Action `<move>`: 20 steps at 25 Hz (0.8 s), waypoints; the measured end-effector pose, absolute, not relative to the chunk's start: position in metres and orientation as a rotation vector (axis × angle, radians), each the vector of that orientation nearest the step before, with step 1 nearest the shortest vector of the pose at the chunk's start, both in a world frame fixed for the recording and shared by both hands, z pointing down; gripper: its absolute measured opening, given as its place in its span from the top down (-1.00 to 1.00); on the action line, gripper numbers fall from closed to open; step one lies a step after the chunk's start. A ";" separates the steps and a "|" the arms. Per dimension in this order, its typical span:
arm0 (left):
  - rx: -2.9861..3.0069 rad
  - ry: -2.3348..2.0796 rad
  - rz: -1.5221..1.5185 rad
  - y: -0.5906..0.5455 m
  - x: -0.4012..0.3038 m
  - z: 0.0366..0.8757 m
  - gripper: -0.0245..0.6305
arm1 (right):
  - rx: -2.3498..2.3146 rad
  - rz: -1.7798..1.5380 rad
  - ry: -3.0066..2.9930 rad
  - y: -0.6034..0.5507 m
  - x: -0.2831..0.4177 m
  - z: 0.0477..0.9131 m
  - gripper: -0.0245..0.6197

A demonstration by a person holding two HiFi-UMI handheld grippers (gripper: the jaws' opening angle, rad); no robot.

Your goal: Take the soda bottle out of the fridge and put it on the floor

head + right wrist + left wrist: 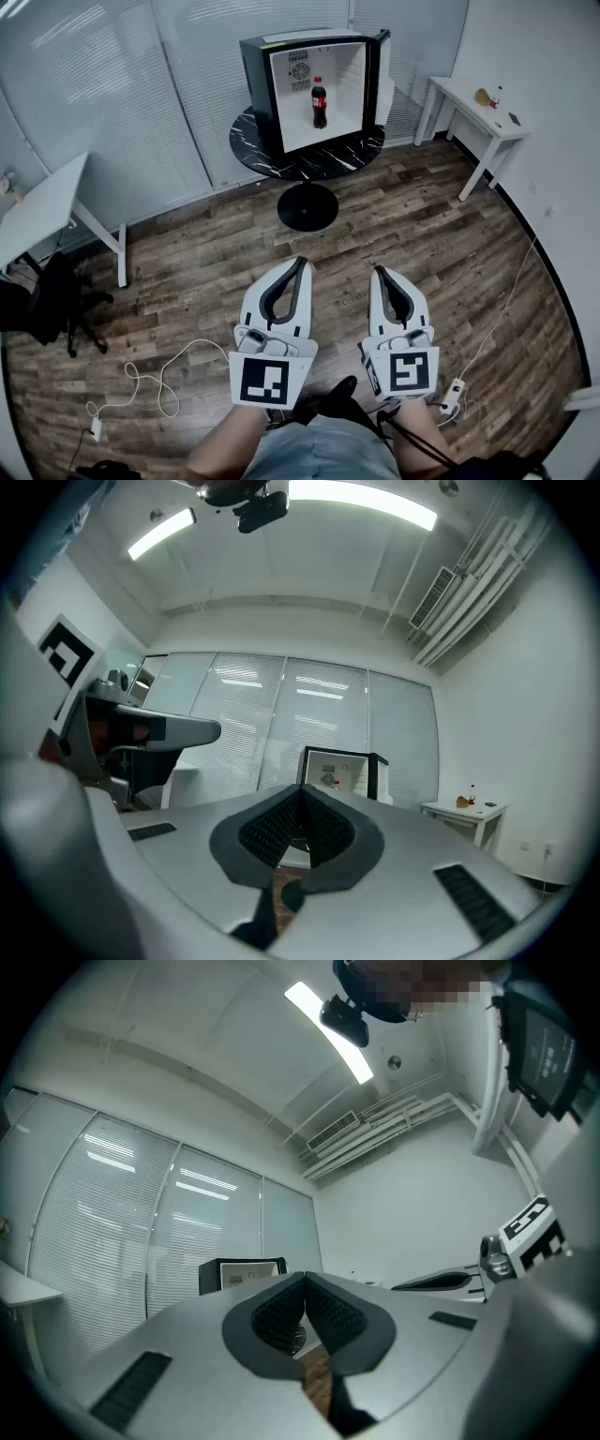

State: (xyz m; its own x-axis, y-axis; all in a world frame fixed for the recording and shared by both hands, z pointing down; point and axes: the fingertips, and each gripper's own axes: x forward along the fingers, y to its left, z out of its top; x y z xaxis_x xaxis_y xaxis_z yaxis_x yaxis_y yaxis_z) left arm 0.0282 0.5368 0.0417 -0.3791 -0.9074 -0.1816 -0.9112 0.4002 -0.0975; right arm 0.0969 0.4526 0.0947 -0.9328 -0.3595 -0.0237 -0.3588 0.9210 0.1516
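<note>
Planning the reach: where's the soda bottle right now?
Head view, top centre: the soda bottle stands upright inside the open fridge on the round black table.

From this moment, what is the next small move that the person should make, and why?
Probably step forward toward the fridge, since nothing is within reach yet. The soda bottle stands upright inside the open fridge on the round table, far ahead. The left gripper and the right gripper are low near the person, both shut and empty.
</note>
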 end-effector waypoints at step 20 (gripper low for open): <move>-1.583 2.502 -0.001 0.533 0.008 0.057 0.87 | 0.553 -0.272 -3.100 0.437 0.078 0.085 0.88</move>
State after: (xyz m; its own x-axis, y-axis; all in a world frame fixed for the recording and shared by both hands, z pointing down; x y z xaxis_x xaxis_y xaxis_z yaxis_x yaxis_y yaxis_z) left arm 0.0083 0.5334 0.0568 -0.4168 -0.8962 -0.1520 -0.8961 0.4332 -0.0966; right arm 0.0784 0.4372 0.0849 -0.9387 -0.3414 -0.0484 -0.3447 0.9240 0.1654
